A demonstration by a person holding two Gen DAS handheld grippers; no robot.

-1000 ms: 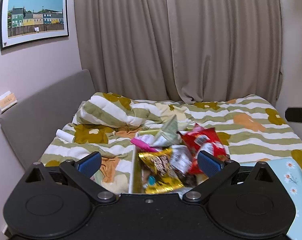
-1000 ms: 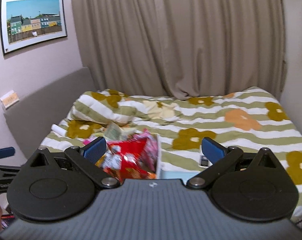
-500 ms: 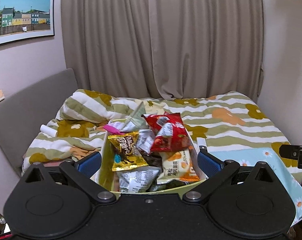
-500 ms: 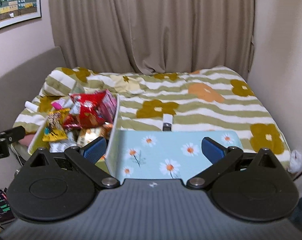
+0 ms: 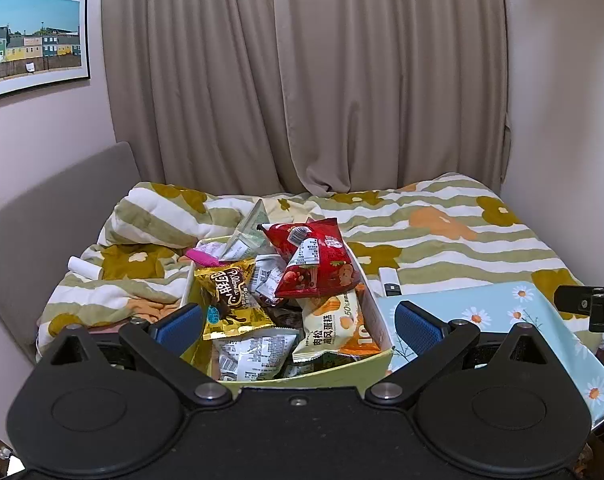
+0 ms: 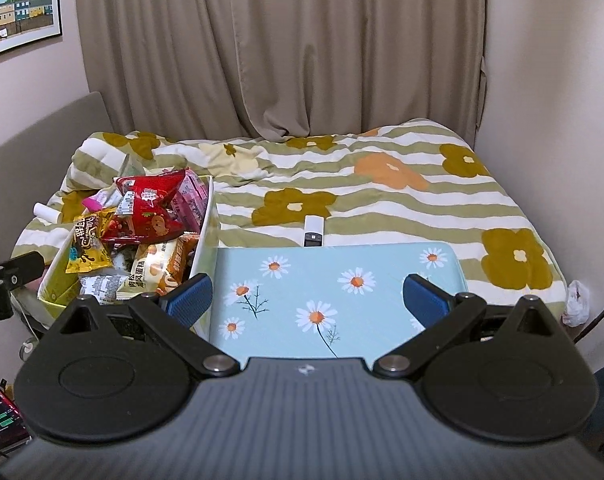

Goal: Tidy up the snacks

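A pale yellow-green bin (image 5: 341, 372) sits on the bed, heaped with snack packets: a red bag (image 5: 317, 260) on top, a gold bag (image 5: 230, 300), a cream cake packet (image 5: 329, 324) and silver packets (image 5: 258, 356). The bin also shows in the right wrist view (image 6: 204, 236). My left gripper (image 5: 298, 320) is open, its pads on either side of the bin's near end, above it. My right gripper (image 6: 307, 294) is open over a light blue daisy-print board (image 6: 333, 292) beside the bin.
The bed has a green-striped flowered duvet (image 6: 381, 200). A white remote (image 6: 313, 230) lies just beyond the blue board. A grey headboard (image 5: 54, 208) runs along the left, curtains hang behind, and a wall stands to the right. A white roll (image 5: 84, 268) lies left of the bin.
Both grippers have pulled back from the bed, so the bin and the blue board show more fully. Both stay open.
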